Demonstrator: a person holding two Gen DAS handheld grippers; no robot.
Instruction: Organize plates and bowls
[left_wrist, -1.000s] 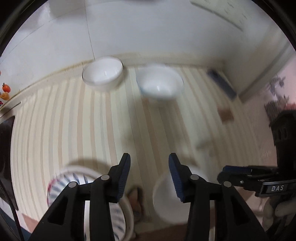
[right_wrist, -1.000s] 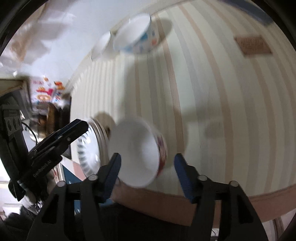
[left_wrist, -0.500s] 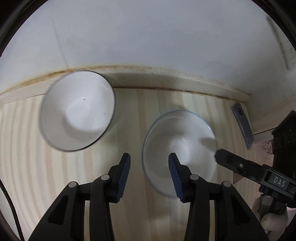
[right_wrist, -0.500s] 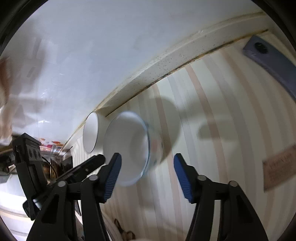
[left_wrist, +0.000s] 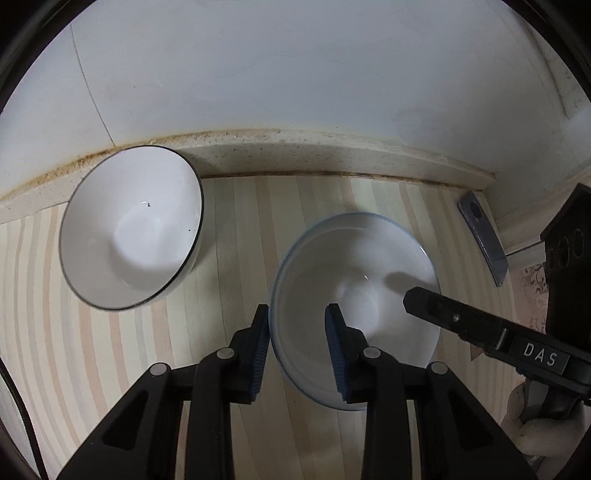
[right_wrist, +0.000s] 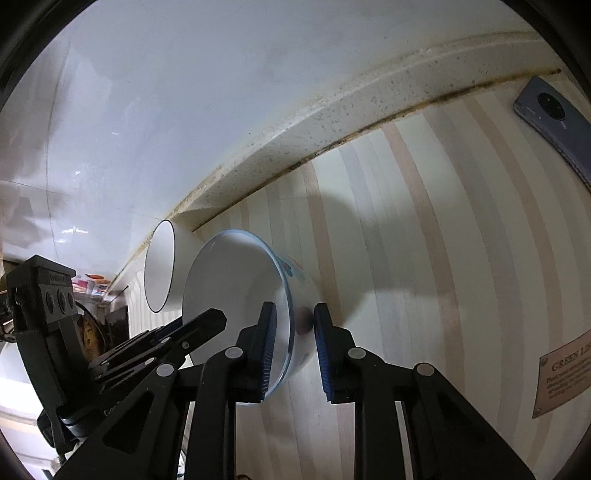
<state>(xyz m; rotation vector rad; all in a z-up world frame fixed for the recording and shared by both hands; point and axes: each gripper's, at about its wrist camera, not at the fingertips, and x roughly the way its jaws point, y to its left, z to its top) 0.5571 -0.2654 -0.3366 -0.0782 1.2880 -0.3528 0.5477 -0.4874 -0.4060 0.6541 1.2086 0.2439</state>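
While both tools pinch opposite sides of the same rim, the blue-rimmed bowl sits on the striped mat near the back ledge, well clear of the phone in the corner. The left gripper straddles the near-left wall, one pad outside and one inside, and its jaws are closing on that wall. The right gripper does the same on the other side, jaws closing with the rim and the painted outer wall between its pads.

Several things could go wrong from here. If the two grippers rise unevenly, the bowl could twist out of one pinch and swing on the other. The glazed wall is smooth and curved, so a thin pinch may slide upward and off the rim. From the right wrist view the black-rimmed bowl looks just beside it, perhaps touching, though the fisheye angle makes that hard to judge; a sideways drag could knock it against the ledge.

The blue-rimmed bowl stands upright with its mouth facing up and its foot on the mat. Being round, it has no long axis across the table; its only axis runs vertically through the centre, and the line between the two grips crosses the mouth roughly left to right.
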